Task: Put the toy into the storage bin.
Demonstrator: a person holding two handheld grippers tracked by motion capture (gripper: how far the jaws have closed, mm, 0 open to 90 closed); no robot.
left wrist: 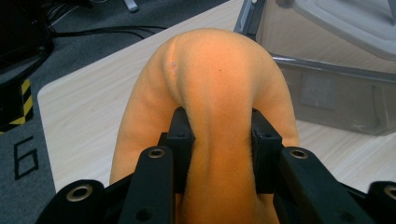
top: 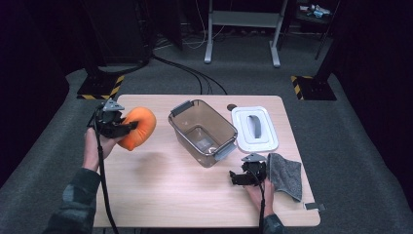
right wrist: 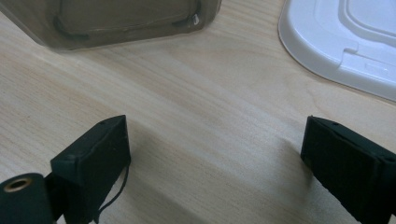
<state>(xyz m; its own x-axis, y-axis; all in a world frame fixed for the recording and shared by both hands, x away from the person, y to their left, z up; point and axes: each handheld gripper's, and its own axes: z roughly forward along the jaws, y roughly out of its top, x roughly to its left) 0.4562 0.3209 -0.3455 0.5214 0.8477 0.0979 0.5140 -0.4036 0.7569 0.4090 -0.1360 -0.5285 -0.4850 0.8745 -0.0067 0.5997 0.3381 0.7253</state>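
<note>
While left tongs (left wrist: pixel 217 135) squeeze orange plush (left wrist: pixel 210 79), right tongs (right wrist: pixel 215 158) gape

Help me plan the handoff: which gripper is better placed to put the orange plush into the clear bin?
Left: the left gripper already pinches the orange plush beside the clear bin; the right gripper is open over bare table.

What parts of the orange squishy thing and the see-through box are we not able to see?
- Orange cushion: its lower end, in the left gripper view, is hidden behind the left tool squeezing it.
- Clear box: cut off by the top edge in the right gripper view.
- Label inside the box, high view: too small to read.
</note>
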